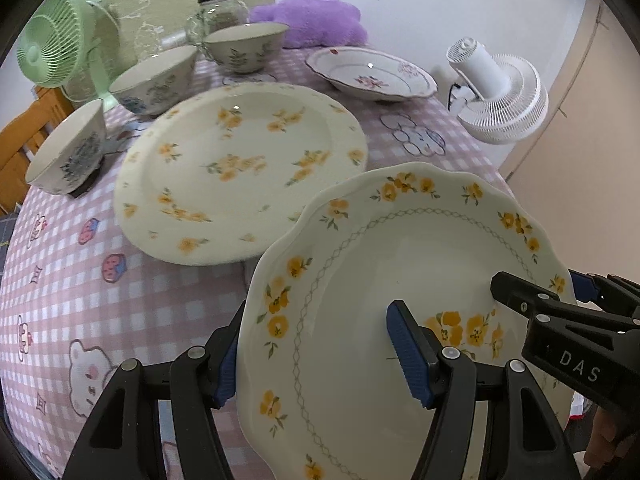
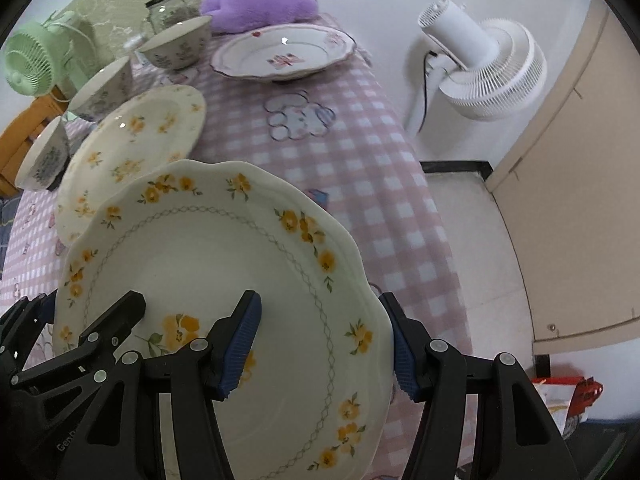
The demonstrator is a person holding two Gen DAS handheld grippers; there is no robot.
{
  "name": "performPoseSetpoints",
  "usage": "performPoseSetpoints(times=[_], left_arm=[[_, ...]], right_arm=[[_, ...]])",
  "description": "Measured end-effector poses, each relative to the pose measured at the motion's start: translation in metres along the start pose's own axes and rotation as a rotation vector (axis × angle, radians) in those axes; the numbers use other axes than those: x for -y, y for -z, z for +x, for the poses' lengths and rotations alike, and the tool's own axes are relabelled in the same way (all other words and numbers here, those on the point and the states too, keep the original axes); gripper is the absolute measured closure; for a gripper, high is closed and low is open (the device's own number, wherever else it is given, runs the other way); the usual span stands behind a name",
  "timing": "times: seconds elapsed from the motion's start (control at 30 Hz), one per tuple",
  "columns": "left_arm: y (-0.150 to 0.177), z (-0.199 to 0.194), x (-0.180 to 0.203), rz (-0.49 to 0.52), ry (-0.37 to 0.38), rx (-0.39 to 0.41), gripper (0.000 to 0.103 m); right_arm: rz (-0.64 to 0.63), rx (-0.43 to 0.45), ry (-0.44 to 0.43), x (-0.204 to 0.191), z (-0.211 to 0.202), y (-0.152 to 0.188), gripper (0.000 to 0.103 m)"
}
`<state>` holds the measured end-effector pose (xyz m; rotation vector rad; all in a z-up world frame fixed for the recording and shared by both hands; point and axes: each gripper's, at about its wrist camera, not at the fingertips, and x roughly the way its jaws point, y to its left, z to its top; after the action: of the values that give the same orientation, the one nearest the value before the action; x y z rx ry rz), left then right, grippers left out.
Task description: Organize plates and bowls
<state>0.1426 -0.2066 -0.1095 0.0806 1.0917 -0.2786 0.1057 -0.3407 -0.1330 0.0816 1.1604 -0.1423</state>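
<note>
I see a table with a pink checked cloth. It is the biggest thing here. A white fan stands beside the table, and a small green fan sits at the far left corner.

In my two grippers I hold a big scalloped plate with yellow flowers. It is tilted and lifted over the near edge of the table. My left gripper has its jaws partly apart, one finger under the plate's left rim and one inside the dish. My right gripper grips the right rim the same way, one blue pad inside and one outside. Both pads seem to press on the rim.

Just behind it a round plate with yellow flowers lies flat on the cloth. Farther back is a plate with pink flowers.

Three bowls stand in a row on the left: the near bowl, the middle bowl and the far bowl. Behind them are a purple plush cushion and a glass jar.
</note>
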Motion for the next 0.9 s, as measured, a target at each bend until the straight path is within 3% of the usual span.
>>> performPoseSetpoints(times=[0.73, 0.83, 0.9], left_arm=[[-0.006, 0.018, 0.012, -0.012, 0.001, -0.034, 0.033], [-0.008, 0.013, 0.012, -0.007, 0.005, -0.023, 0.020], [-0.009, 0.008, 0.011, -0.005, 0.011, -0.014, 0.019]], right_arm=[[0.018, -0.046, -0.004, 0.019, 0.019, -0.001, 0.040], [0.019, -0.052, -0.006, 0.019, 0.019, -0.002, 0.039], [0.024, -0.053, -0.007, 0.019, 0.017, -0.002, 0.039]])
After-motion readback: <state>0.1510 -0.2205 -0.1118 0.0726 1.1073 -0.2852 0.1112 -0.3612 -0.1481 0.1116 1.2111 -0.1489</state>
